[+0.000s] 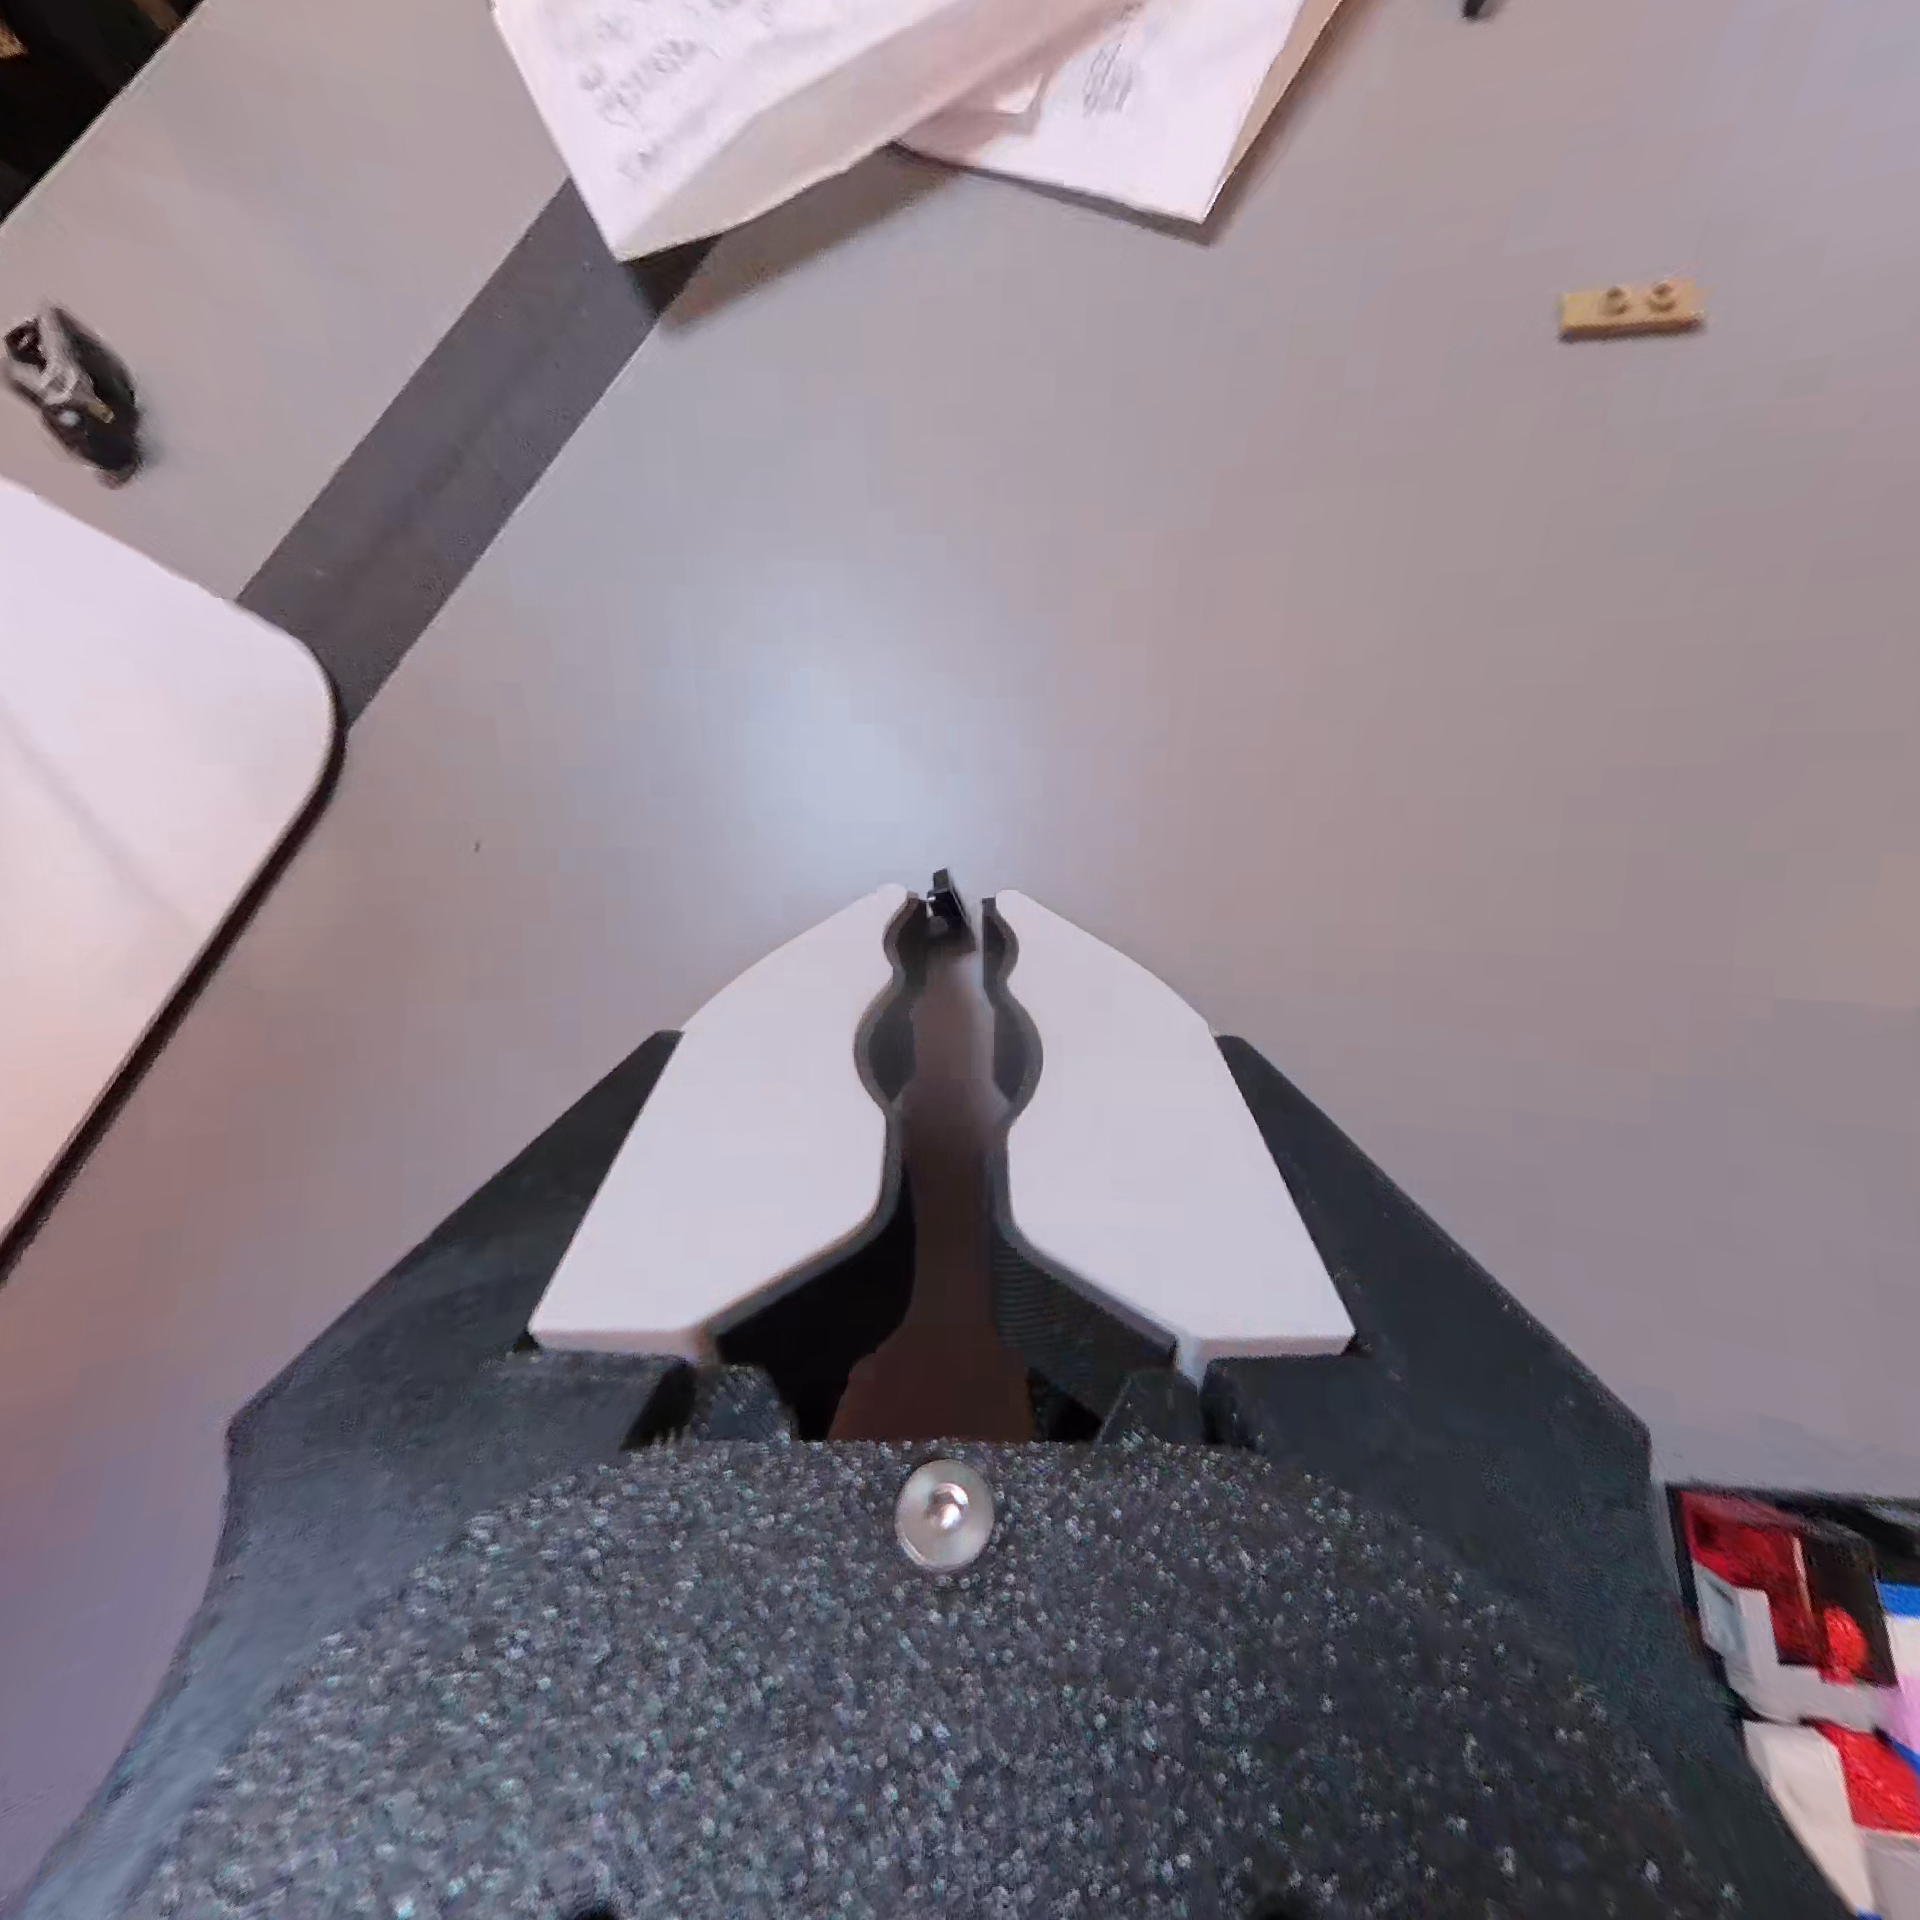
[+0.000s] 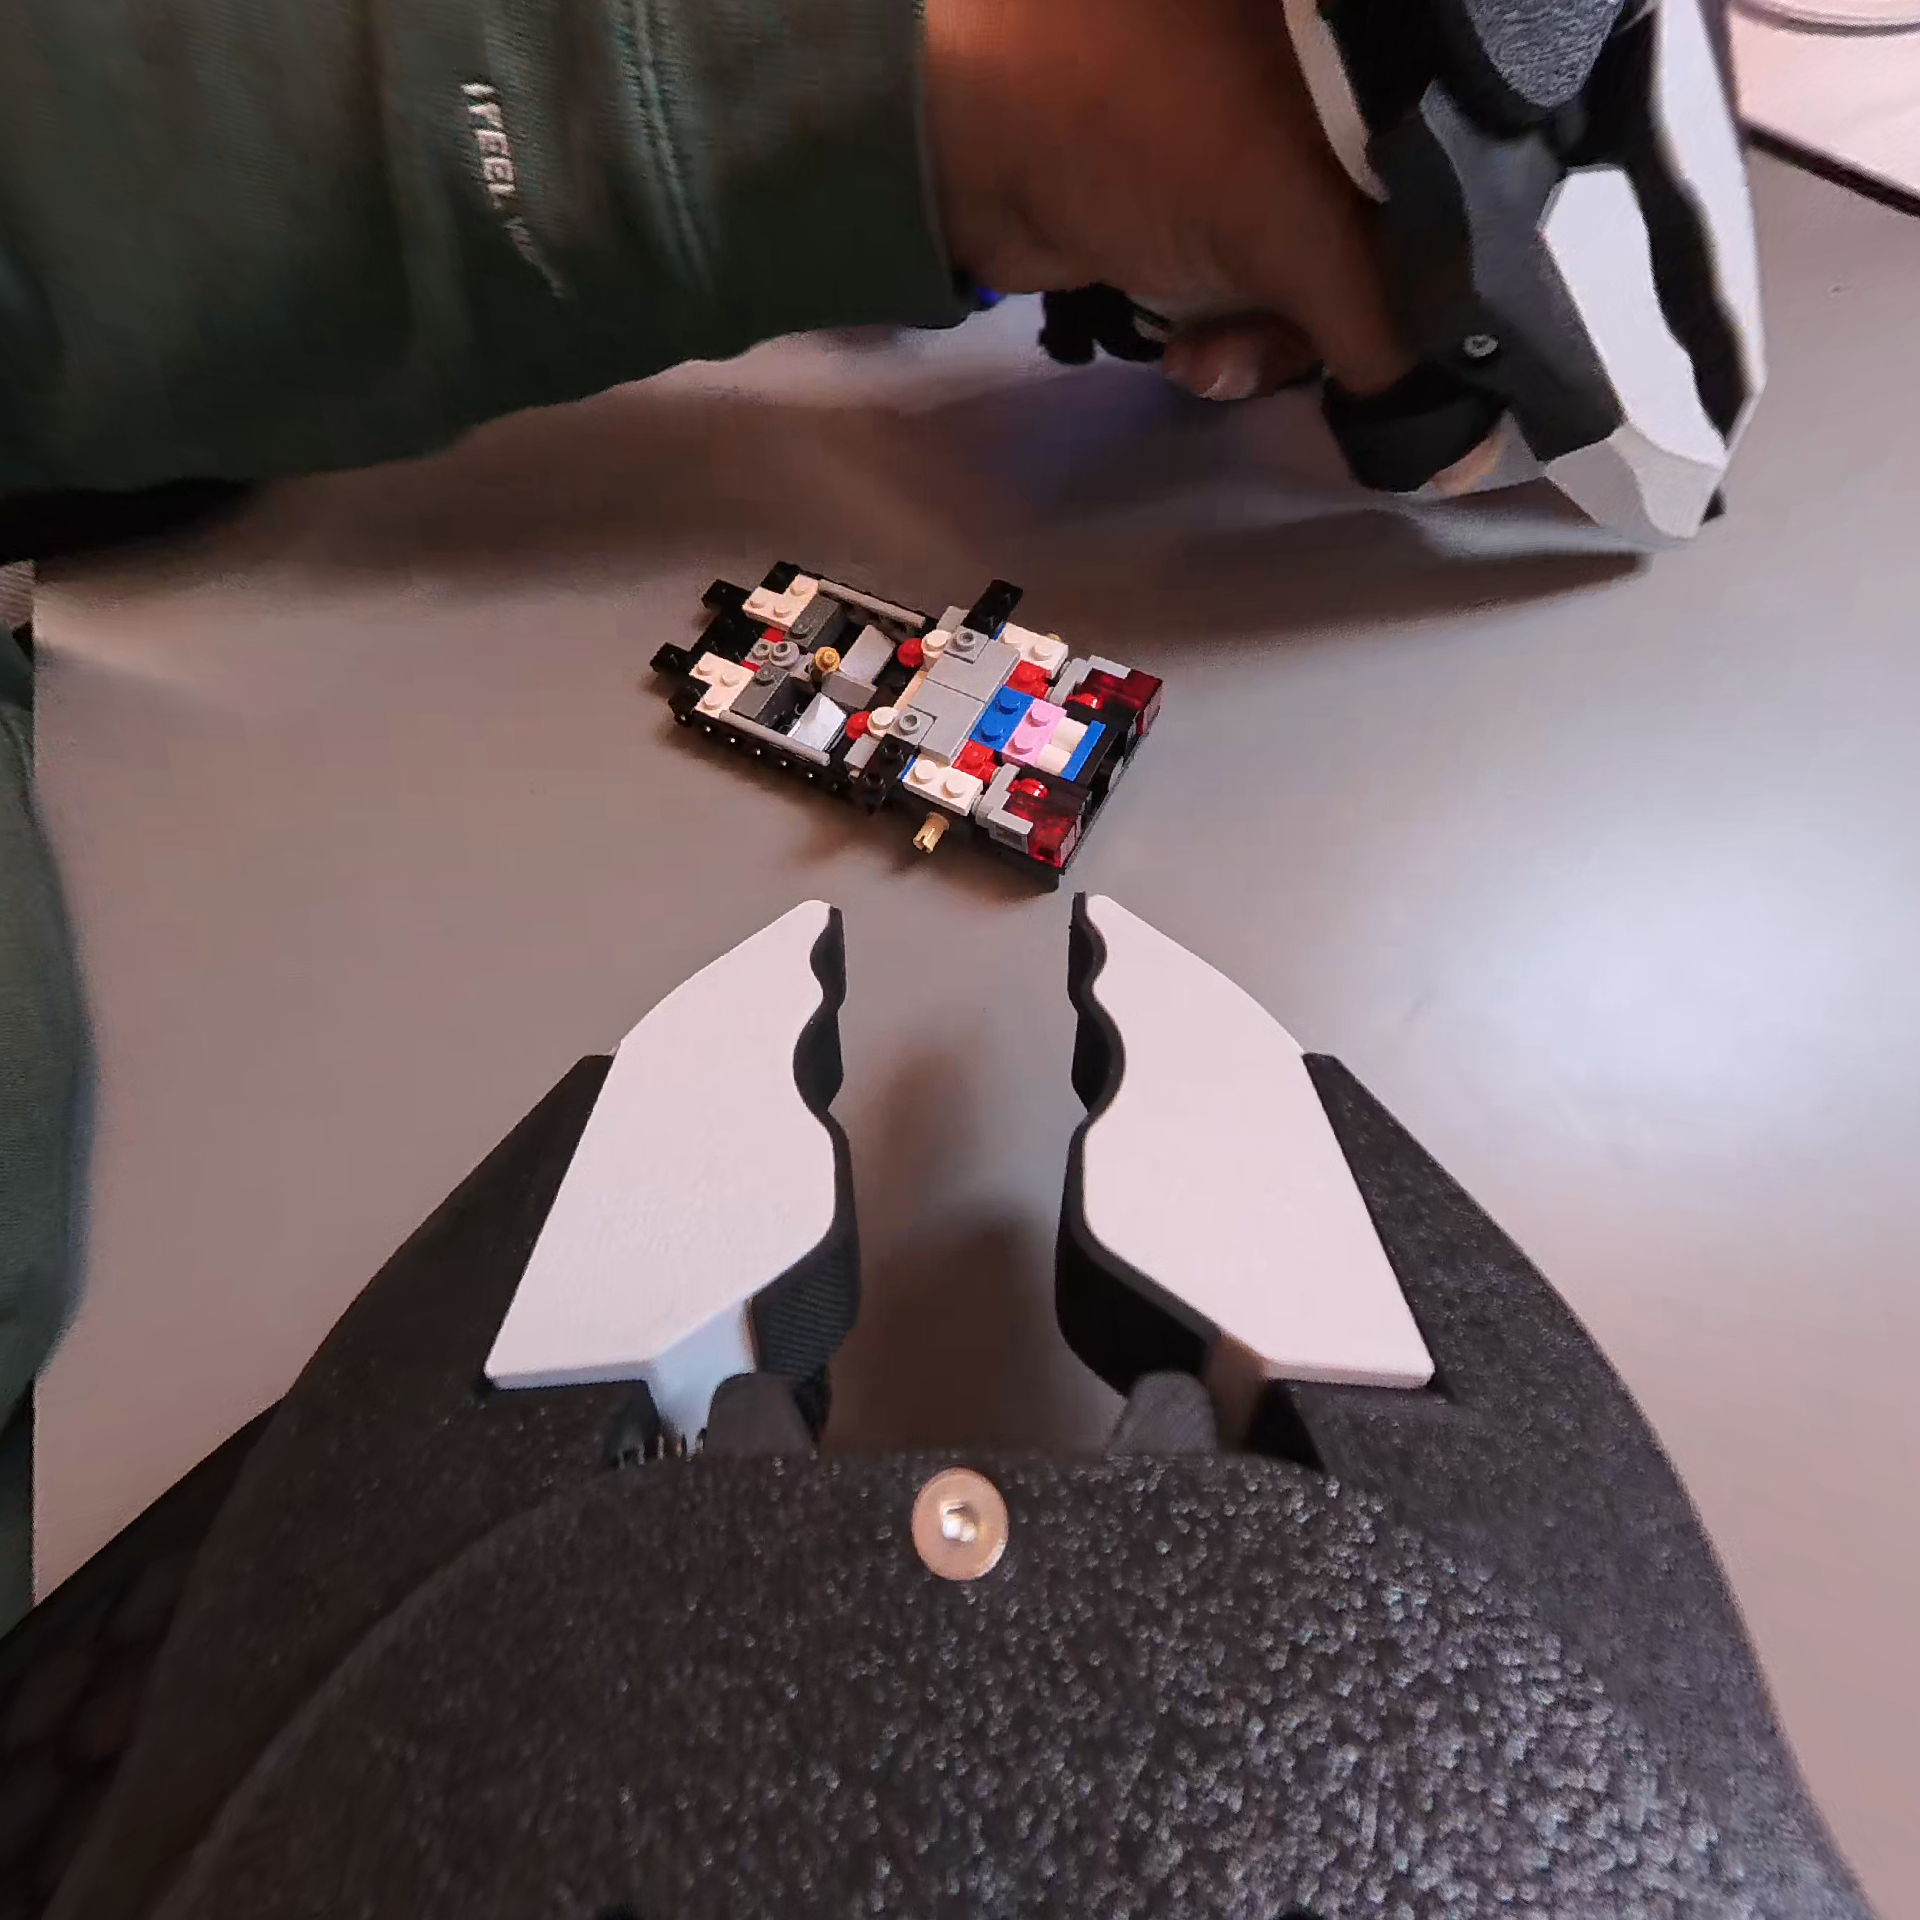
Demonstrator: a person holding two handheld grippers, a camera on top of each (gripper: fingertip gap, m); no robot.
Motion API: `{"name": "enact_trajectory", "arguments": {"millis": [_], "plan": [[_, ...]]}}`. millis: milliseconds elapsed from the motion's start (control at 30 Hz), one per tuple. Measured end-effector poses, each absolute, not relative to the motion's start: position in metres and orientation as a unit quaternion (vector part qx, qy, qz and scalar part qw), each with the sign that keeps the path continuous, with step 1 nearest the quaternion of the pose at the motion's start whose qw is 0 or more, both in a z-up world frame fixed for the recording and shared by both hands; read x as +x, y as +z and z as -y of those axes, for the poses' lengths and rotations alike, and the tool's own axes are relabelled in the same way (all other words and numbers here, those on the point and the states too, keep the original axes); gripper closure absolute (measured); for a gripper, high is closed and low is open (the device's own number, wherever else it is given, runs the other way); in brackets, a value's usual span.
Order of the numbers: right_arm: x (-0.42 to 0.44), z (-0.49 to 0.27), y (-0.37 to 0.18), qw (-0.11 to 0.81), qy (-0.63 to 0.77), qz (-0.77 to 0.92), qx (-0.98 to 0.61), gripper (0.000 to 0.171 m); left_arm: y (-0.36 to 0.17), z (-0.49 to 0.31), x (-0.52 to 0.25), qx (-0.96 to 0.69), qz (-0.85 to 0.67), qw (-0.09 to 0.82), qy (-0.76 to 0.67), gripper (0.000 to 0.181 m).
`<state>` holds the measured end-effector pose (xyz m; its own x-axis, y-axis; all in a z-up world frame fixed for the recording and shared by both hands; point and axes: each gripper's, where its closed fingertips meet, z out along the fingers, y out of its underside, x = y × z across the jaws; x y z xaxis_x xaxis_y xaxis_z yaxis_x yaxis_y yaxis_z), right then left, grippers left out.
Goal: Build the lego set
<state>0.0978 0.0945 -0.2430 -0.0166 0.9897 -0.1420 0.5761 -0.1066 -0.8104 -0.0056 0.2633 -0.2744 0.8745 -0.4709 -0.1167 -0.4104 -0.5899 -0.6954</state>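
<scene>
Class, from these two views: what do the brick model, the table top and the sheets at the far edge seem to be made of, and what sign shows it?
Brick model: probably hard moulded plastic; glossy, studded pieces, some translucent red.
Table top: smooth grey surface, perhaps laminate; a soft glare suggests a satin finish.
Sheets: paper; thin, matte white, overlapping, with handwriting.

Brick model (image 2: 909,717) lying on the desk (image 2: 1455,935) just ahead of the right gripper (image 2: 954,914), left gripper (image 2: 1621,488) reaching in behind it, papers (image 1: 894,94) lying beyond, small plate (image 1: 1629,311) sitting right of them
</scene>
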Motion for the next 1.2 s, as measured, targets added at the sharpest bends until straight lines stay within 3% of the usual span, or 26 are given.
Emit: {"name": "enact_trajectory", "arguments": {"millis": [33, 100, 200, 367, 700, 900, 1200], "plan": [[0.098, -0.095, -0.243, 0.279, 0.372, 0.607, -0.645, 0.130, -0.273, -0.266, -0.003, -0.887, -0.250, 0.384, -0.050, 0.166], [0.099, -0.095, -0.241, 0.287, 0.370, 0.607, -0.642, 0.130, -0.262, -0.264, 0.001, -0.880, -0.248, 0.401, -0.067, 0.147], [0.100, -0.095, -0.239, 0.290, 0.379, 0.602, -0.640, 0.129, -0.229, -0.243, 0.018, -0.857, -0.239, 0.437, -0.135, 0.135], [0.096, -0.096, -0.245, 0.286, 0.376, 0.605, -0.640, 0.129, -0.201, -0.165, 0.023, -0.829, -0.298, 0.446, -0.158, 0.138], [0.079, -0.095, -0.260, 0.277, 0.322, 0.634, -0.646, 0.128, -0.252, -0.043, -0.015, -0.850, -0.340, 0.375, -0.142, 0.139], [0.068, -0.096, -0.270, 0.275, 0.277, 0.646, -0.656, 0.128, -0.271, -0.025, -0.002, -0.838, -0.382, 0.360, -0.146, 0.126], [0.066, -0.087, -0.271, 0.289, 0.229, 0.638, -0.676, 0.128, -0.262, -0.029, 0.004, -0.821, -0.371, 0.409, -0.145, 0.120]]}}
